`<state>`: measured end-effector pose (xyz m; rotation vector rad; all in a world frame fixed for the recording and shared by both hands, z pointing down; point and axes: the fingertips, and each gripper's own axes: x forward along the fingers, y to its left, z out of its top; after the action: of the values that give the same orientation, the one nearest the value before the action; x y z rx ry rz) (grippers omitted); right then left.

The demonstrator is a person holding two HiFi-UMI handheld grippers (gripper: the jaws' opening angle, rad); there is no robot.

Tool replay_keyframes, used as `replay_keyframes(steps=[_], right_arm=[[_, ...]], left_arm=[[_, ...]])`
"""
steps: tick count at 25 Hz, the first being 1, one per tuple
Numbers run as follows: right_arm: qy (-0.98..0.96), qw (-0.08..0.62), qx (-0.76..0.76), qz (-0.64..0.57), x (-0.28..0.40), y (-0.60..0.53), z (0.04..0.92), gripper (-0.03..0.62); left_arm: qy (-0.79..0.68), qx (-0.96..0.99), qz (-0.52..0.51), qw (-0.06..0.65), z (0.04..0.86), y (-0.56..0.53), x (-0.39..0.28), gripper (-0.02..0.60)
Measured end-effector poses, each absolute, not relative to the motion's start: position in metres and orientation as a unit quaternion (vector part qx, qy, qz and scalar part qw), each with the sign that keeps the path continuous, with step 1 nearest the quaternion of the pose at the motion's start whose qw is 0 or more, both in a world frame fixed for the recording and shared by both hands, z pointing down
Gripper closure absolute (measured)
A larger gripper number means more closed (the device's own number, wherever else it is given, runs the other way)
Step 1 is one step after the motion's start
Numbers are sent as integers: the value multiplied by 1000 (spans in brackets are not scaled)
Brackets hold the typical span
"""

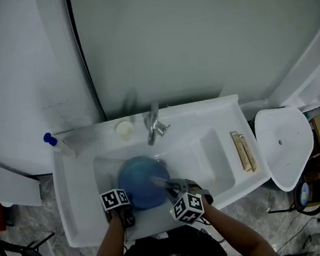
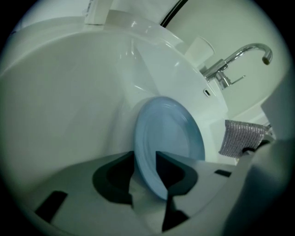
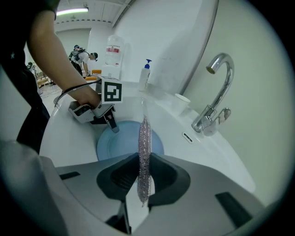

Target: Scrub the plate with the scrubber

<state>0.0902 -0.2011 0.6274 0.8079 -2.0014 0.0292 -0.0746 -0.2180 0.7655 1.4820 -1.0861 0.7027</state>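
Observation:
A blue plate (image 1: 143,183) lies in the white sink (image 1: 75,190). My left gripper (image 1: 127,210) is at the plate's near-left rim. In the left gripper view the rim of the plate (image 2: 168,133) sits between the jaws of that gripper (image 2: 146,175); it leans on the right jaw, and a thin gap shows at the left one. My right gripper (image 3: 145,175) is shut on a silver mesh scrubber (image 3: 144,147), which stands on edge above the plate (image 3: 117,143). The head view shows this gripper (image 1: 157,180) over the plate's right part. The scrubber (image 2: 242,137) also shows at the right of the left gripper view.
A chrome faucet (image 1: 153,125) stands behind the basin with a small white cup (image 1: 125,129) to its left. A blue-pump soap bottle (image 1: 50,139) sits at the back left corner. Wooden sticks (image 1: 243,151) lie on the right ledge. A white round seat (image 1: 284,143) stands to the right.

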Motion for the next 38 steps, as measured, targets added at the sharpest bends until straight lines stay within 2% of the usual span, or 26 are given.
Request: replay_keyframes(steps=[3,10,14,22,26,30,34,36,38], right_arm=[[-815,472,336,13,91,-198,626,517],[-808,469,356,-6,91,-196,617,517],[-802,464,376,-11,89,-191,608,517],[-794,448,412,-10,71,-171,592,517],[-789,433,436,-7,57,-160,585,517],[-782,404,475,13,47,-149,579,517],[-770,379,511,44,45,-135,579,517],[-764,367,526,64,44,-128,581,517],[-758,357,539,84,44,-120,583,517]], left_arm=[[-443,639,292,557,764,-218,-67,370],[-491,655,251,517,737,-231,-78,302],[-500,680,242,479,713,-235,-85,295],[-438,754,181,455,656,-221,-77,295],[-407,806,173,393,623,-208,-74,296],[-376,830,183,370,608,-188,-78,343],[-364,846,192,340,604,-178,-87,458],[-357,849,197,336,607,-173,-91,501],[-350,848,194,347,610,-168,-93,517]])
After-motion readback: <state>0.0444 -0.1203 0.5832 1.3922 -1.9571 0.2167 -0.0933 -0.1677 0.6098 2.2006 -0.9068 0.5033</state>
